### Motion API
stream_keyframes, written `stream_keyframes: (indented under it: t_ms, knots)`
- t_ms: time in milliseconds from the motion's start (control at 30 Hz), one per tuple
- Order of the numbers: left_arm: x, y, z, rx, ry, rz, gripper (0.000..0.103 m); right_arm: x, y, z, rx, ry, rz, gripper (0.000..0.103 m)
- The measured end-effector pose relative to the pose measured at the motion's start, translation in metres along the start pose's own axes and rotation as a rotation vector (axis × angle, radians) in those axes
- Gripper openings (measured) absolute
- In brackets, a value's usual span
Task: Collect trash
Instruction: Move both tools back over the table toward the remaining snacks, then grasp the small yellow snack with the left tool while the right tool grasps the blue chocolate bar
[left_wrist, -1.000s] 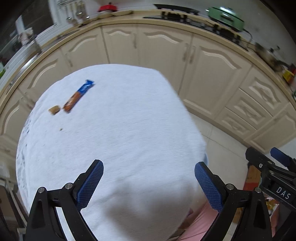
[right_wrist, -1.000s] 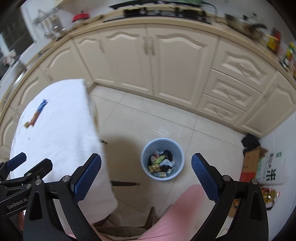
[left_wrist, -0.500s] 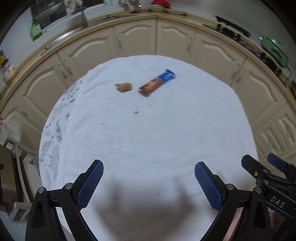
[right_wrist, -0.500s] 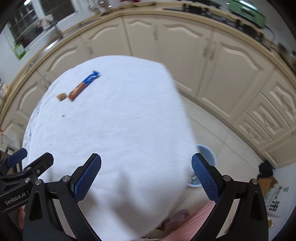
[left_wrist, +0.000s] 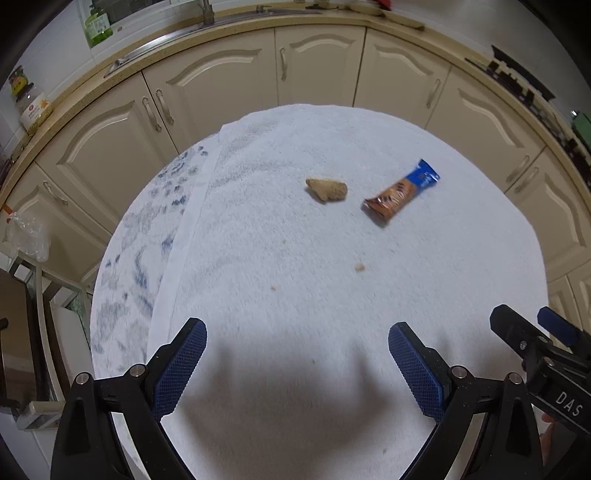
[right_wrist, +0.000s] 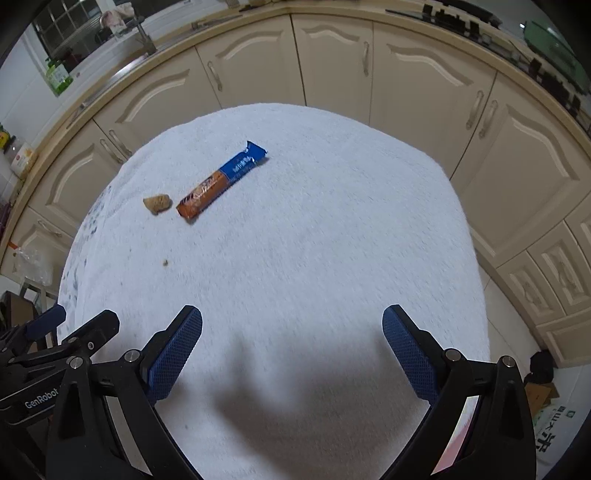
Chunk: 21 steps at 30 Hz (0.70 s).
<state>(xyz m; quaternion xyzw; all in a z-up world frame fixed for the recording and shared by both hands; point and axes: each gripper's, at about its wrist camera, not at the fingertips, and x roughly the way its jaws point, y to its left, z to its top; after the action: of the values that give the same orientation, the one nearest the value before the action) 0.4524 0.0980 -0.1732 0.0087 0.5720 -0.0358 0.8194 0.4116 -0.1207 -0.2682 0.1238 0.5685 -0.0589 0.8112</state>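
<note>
A surface draped in a white towel (left_wrist: 332, 295) fills both wrist views, with cream kitchen cabinets (right_wrist: 332, 62) curving behind it. On the far part of the towel lies a blue and orange snack wrapper (left_wrist: 400, 192) (right_wrist: 221, 182), with a brown piece of food (left_wrist: 327, 189) (right_wrist: 158, 204) just beside its orange end and small crumbs (left_wrist: 359, 266) nearer. The left gripper (left_wrist: 297, 363) and right gripper (right_wrist: 291, 356) hover side by side above the near edge, fingers spread wide and holding nothing, well apart from the wrapper.

Black claws (left_wrist: 297, 360), blue textured pads (right_wrist: 173, 356)
</note>
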Motion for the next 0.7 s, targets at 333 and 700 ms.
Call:
stream_keyframes:
  t_ms: [333,700]
  knots:
    - [0.055,0.017,0.083,-0.038,0.012,-0.053,0.097,0.016,0.006,0.047,0.027,-0.007,0.002,0.1]
    - [0.123,0.016,0.119,-0.082,0.084,-0.137,0.076,0.041,0.009,0.074,0.041,0.02,-0.027,0.1]
